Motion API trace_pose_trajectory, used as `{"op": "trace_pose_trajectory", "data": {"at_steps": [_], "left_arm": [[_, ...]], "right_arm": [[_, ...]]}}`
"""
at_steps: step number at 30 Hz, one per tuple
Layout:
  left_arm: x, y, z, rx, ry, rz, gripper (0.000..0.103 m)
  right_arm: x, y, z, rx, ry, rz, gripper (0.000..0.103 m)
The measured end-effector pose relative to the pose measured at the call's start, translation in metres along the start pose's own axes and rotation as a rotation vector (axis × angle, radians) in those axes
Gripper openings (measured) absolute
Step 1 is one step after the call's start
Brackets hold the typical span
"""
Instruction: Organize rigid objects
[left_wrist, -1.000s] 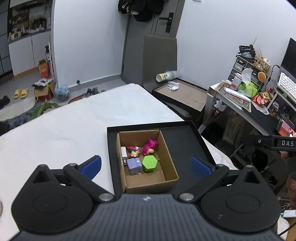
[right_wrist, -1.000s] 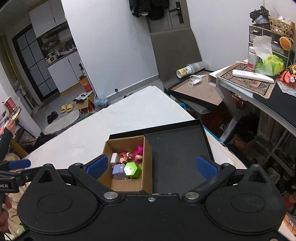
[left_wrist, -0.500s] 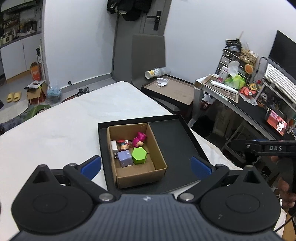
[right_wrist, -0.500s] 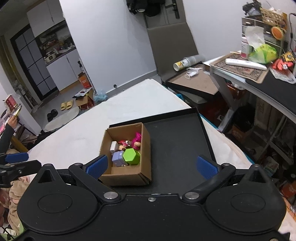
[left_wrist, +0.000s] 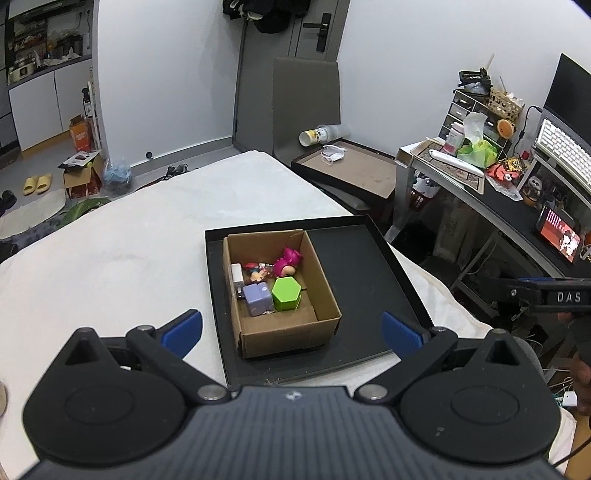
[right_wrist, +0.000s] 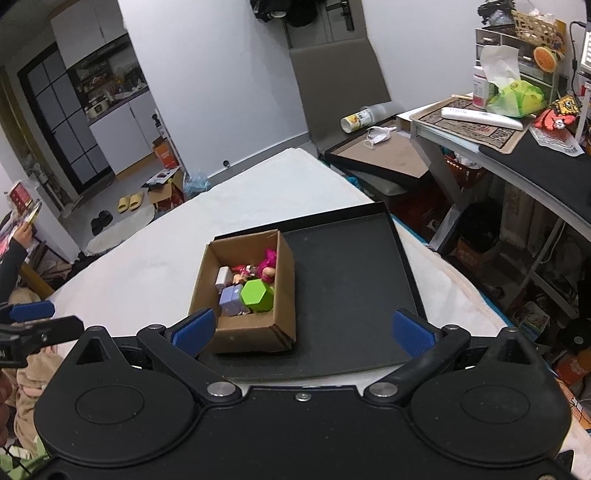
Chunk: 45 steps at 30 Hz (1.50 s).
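Note:
A brown cardboard box (left_wrist: 288, 334) stands on the left part of a black tray (left_wrist: 362, 266) on the white table. It holds a green hexagonal block (left_wrist: 286, 293), a lilac block (left_wrist: 256, 300), a small white block (left_wrist: 236, 274), a pink toy (left_wrist: 288, 260) and a small figure (left_wrist: 256, 271). The box (right_wrist: 251, 336), green block (right_wrist: 256, 295) and tray (right_wrist: 351, 280) also show in the right wrist view. My left gripper (left_wrist: 291, 330) is open and empty, above the box's near side. My right gripper (right_wrist: 303, 328) is open and empty, above the tray's near edge.
The white table (left_wrist: 129, 251) spreads left of the tray. A grey chair (left_wrist: 306, 107) and a second framed board (left_wrist: 354, 173) stand beyond the far end. A cluttered desk (left_wrist: 517, 192) is at the right. The table drops off just right of the tray.
Both grippers have drawn back and up from the box, which looks smaller and farther now. Both stay open. The objects in the box have not moved.

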<state>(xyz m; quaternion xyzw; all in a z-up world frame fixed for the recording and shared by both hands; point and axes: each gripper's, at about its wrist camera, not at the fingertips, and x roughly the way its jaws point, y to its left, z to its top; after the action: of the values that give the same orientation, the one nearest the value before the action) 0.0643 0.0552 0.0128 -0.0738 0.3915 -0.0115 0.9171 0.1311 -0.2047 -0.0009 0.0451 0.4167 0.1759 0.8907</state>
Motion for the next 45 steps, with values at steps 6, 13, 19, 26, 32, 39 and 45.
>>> {"op": "trace_pose_trajectory", "data": {"at_steps": [6,13,19,26,32,39,45], "left_arm": [[0.002,0.001,-0.002,0.005,0.008,0.005,0.102],[0.002,0.000,-0.004,0.011,0.012,0.001,0.102],[0.003,-0.002,-0.004,0.013,0.020,-0.004,0.102],[0.006,-0.004,-0.007,0.020,0.032,0.000,0.102],[0.004,-0.008,-0.006,0.029,0.029,0.001,0.102],[0.003,-0.009,-0.007,0.032,0.030,0.007,0.102],[0.004,-0.011,-0.009,0.036,0.034,0.008,0.102]], "right_arm": [[0.000,0.008,-0.005,-0.007,0.018,0.013,0.103],[-0.001,0.010,-0.008,-0.005,0.025,0.009,0.103],[-0.002,0.010,-0.009,-0.003,0.026,0.003,0.103],[0.000,0.007,-0.013,0.011,0.031,-0.008,0.103],[-0.003,0.006,-0.014,0.012,0.021,-0.016,0.103],[-0.005,0.003,-0.014,0.015,0.021,-0.019,0.103],[-0.006,0.002,-0.015,0.012,0.017,-0.020,0.103]]}}
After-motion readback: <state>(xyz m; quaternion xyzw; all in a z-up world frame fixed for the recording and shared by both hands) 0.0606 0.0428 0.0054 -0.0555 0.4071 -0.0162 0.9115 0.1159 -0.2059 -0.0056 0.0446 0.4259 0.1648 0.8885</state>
